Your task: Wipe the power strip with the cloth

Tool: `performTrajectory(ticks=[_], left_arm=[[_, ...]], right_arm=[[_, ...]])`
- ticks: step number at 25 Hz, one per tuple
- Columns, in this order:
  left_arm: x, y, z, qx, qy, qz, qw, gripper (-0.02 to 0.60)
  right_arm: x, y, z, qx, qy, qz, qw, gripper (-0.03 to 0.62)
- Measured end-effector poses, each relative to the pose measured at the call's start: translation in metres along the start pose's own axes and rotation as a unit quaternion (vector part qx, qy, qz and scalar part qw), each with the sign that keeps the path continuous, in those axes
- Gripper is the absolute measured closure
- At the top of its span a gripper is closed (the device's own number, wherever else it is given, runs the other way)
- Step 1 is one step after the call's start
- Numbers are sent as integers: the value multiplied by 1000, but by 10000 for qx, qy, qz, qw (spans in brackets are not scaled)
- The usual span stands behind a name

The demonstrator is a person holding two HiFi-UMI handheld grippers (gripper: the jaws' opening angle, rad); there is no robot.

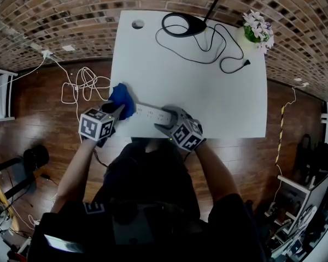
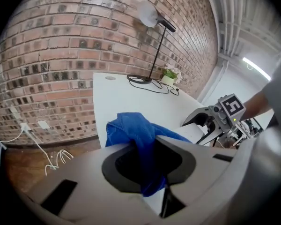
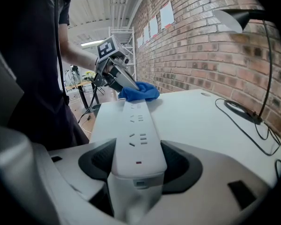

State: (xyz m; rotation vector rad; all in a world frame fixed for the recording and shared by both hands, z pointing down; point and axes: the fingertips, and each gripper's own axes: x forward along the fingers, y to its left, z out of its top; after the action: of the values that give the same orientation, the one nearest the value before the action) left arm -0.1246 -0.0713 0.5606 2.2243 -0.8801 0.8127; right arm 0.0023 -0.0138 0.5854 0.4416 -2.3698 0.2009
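Two grippers meet over one white power strip (image 1: 150, 112), which lies along the near edge of the white table (image 1: 208, 91). The right gripper (image 3: 138, 161) is clamped on the strip's right end, with both pads pressed against its long sides. The end face sinks out of sight between the jaws. The left gripper (image 1: 116, 111) is nearly closed, pinching a single blue cloth (image 1: 122, 98). The cloth bunches out ahead of the jaws and rests on the strip's left end, covering it completely. Between the cloth and the right jaws, three sets of socket slots show bare, and there is one small red mark near the clamped end. The person's torso hides the middle of the table's front edge in the head view.

At the far side stand one desk lamp (image 2: 147, 14) and one pot of pale flowers (image 1: 257, 30). The lamp's arm is cut off by the head view's top edge. Its black cord (image 1: 224, 42) loops loosely to a plug lying on the table. One round hole (image 1: 138, 24) sits near the far left corner. White cables (image 1: 82, 86) tangle on the floor to the left, too knotted to count.
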Motion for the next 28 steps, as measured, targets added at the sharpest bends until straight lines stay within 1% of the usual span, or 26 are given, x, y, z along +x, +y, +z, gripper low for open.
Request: performTrajectory(ticks=[5, 8, 10, 12, 14, 15, 16, 22, 24, 28], left_arm=[[0, 1, -1, -60, 3, -115, 9999, 505], [0, -1, -1, 73, 33, -76, 9999, 505], [1, -3, -1, 333, 13, 2, 9994, 505], [0, -7, 2, 721, 5, 129, 9973, 505], [0, -15, 6, 1194, 120, 289, 9923, 505], [1, -18, 7, 1361, 202, 344, 9899, 505], [2, -20, 6, 1430, 270, 372, 9886, 505], [2, -19, 5, 1225, 332, 489, 9907, 505], [3, -21, 6, 1260, 347, 564, 9898, 505], [5, -24, 7, 1468, 364, 819, 9851, 505]], right_arm=[[1, 2, -3, 135, 107, 62, 9998, 304], [1, 3, -4, 152, 114, 77, 9998, 303], [0, 2, -4, 139, 97, 63, 9998, 304], [0, 0, -2, 93, 49, 43, 9999, 304], [-1, 0, -1, 60, 25, 33, 10000, 304], [-1, 0, -1, 53, 24, 30, 10000, 304], [-1, 0, -1, 49, 24, 28, 10000, 304], [-1, 1, -2, 21, 14, 28, 10000, 304], [-1, 1, -2, 4, 6, 25, 10000, 304], [-1, 1, -2, -25, -14, 15, 10000, 304]])
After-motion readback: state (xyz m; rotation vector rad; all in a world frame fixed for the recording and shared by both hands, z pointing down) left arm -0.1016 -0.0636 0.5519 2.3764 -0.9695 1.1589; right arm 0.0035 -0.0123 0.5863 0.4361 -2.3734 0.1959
